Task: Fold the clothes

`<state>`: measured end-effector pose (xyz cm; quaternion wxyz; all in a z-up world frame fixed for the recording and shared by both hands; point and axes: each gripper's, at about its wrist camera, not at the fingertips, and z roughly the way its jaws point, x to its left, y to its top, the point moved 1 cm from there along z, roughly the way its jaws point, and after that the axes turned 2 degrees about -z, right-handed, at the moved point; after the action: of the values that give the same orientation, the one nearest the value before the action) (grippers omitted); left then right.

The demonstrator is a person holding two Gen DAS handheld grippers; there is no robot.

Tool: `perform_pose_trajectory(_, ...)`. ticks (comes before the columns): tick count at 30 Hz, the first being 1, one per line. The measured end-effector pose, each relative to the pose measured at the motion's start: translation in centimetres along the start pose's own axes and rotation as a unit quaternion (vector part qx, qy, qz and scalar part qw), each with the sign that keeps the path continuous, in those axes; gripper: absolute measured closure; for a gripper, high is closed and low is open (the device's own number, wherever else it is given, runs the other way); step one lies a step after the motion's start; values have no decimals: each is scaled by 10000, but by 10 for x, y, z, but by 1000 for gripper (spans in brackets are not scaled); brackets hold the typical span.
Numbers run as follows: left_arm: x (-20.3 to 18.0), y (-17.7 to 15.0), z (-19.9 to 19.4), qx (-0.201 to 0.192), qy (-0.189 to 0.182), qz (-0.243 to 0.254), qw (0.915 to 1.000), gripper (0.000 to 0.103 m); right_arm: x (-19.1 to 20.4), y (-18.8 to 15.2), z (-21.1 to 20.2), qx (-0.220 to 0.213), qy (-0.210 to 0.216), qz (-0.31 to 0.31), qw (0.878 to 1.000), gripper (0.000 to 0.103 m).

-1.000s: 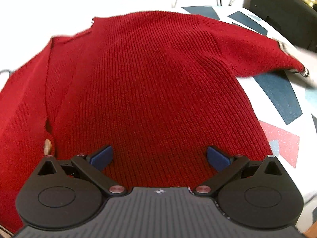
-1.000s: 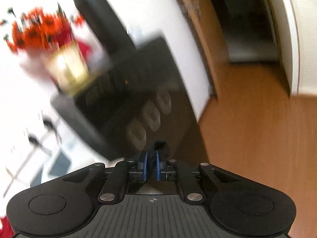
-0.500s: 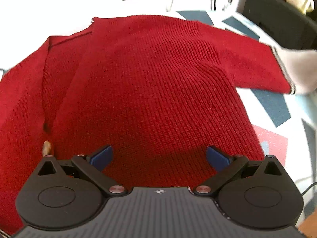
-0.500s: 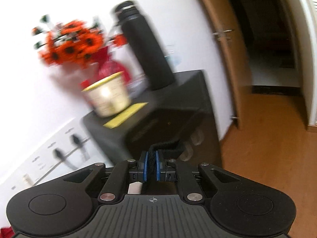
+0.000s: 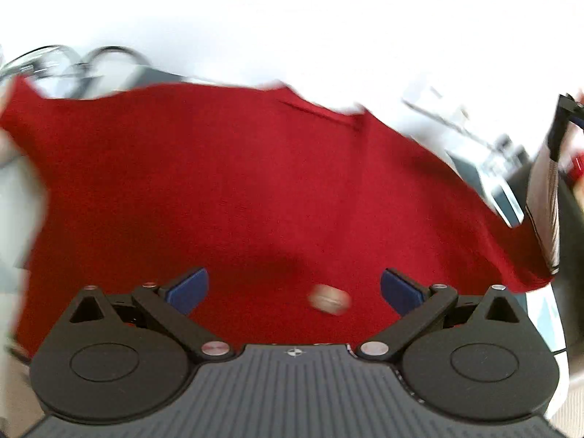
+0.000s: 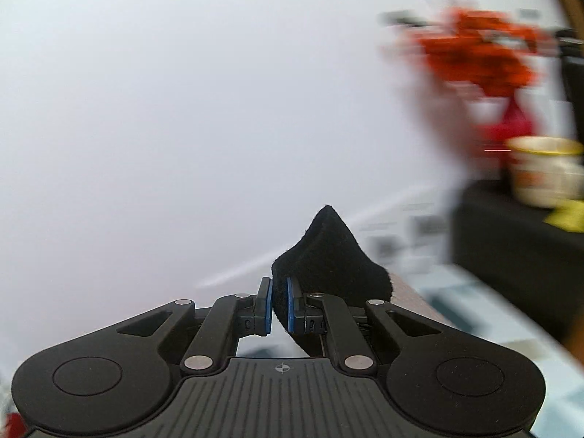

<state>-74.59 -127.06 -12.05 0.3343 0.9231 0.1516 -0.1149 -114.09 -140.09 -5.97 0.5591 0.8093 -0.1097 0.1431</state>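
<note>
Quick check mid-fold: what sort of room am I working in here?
Most likely a room in a home. A red knitted cardigan lies spread under the left tool, and a black cabinet holds orange flowers and a cup.

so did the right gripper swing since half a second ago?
Yes. The right gripper, shut on a dark cuff, has swung left: the orange flowers and black cabinet slid from left and centre to the right edge.
</note>
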Motion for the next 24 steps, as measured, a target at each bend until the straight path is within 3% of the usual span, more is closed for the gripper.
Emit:
perform_pose_trajectory(5, 86, 20, -21, -164, 362, -372, 9985, 0, 142, -34, 73, 699, 1084, -462, 9906, 96)
perform_pose_trajectory(10, 136, 31, -16, 12, 634, -407, 9972, 0, 254, -134, 132, 1922, 1701, -831, 9629, 96)
perform_pose_trajectory(15, 160, 47, -17, -8, 628, -88, 9980, 0, 317, -225, 150, 2922, 1825, -1371, 9287, 95)
perform_pose_trajectory(17, 161, 55, -14, -51, 492, 90, 9987, 0, 327, -239, 144, 3183, 1956, -1456, 9161, 87)
perform_pose_trajectory(18, 161, 61, -11, -39, 367, 134, 9992, 0, 328, -238, 141, 3225, 1903, -1482, 9153, 71)
perform_pose_trajectory(19, 162, 67, -8, -15, 222, 162, 9996, 0, 325, -231, 137, 3124, 1767, -1535, 9207, 62)
perform_pose_trajectory(24, 145, 97, 31, 252, -450, 16, 9987, 0, 260, -169, 108, 2320, 1043, -1192, 9597, 56)
